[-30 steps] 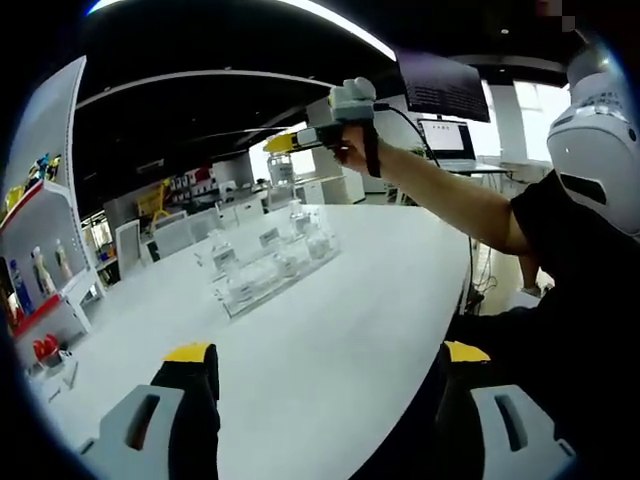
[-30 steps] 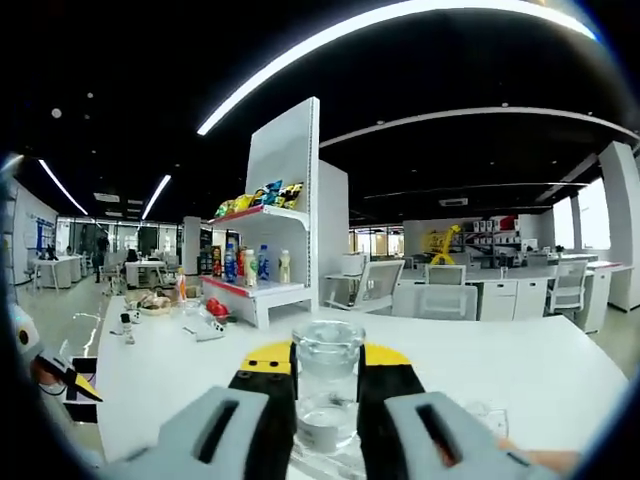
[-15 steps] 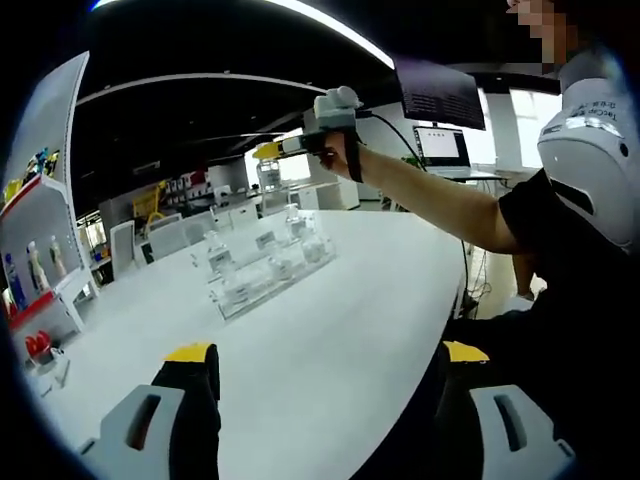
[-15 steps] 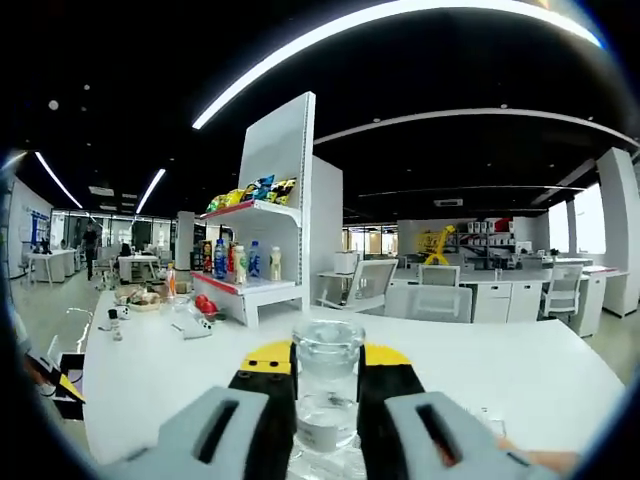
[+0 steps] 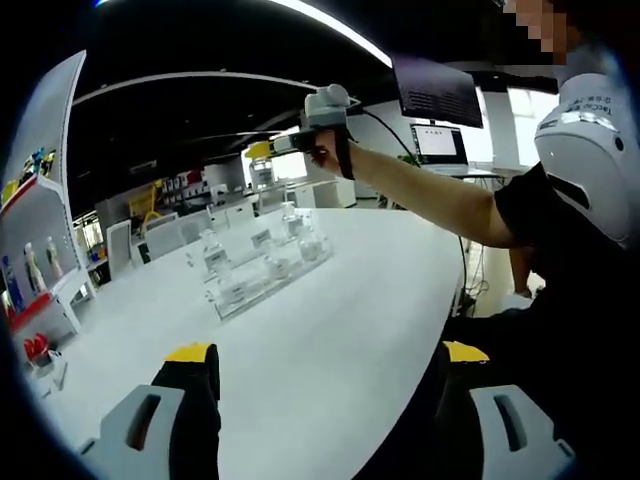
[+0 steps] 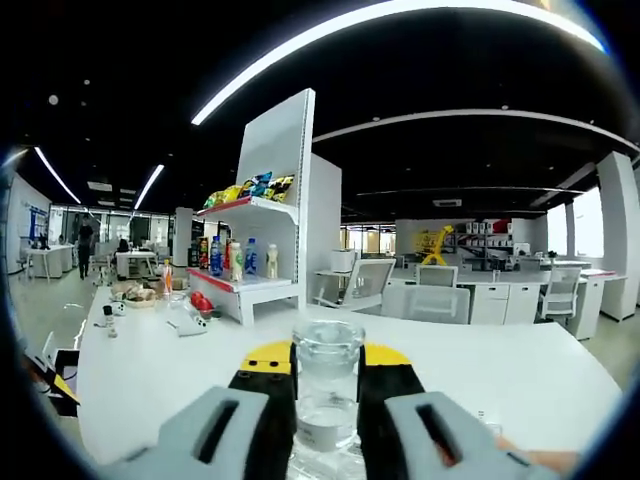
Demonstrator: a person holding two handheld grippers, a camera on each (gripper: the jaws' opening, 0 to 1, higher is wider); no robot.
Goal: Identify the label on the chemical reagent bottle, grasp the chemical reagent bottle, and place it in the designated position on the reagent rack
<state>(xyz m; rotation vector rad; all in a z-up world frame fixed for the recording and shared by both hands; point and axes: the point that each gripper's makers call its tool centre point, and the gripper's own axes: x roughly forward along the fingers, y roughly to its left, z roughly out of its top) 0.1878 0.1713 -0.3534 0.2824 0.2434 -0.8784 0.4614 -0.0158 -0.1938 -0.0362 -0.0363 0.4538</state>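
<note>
Left gripper view: your left gripper (image 5: 325, 375) sits low over the white surface (image 5: 330, 330), its fingers (image 5: 190, 355) spread wide with nothing between them. The clear rack (image 5: 262, 272) stands farther out on the surface, well apart from those fingers, with a few small bottles in it; their labels are too small to read. Your right arm (image 5: 430, 195) reaches in from the right, raised above the rack, and its hand holds the right gripper (image 5: 262, 150), yellow tips pointing left. A bottle (image 5: 262, 172) hangs between those tips, up in the air over the far end of the rack. A monitor (image 5: 440, 90) hangs behind the arm.

Right gripper view: your right gripper (image 6: 326, 385) has its fingers (image 6: 262, 390) clenched on the bottle (image 6: 326, 385), a clear glass one, upright, with a pale label band low down; the text can't be read. A white shelf unit (image 6: 270, 255) with drink bottles and snack bags stands beyond on the left, office chairs (image 6: 430, 300) behind the surface (image 6: 520, 375).
</note>
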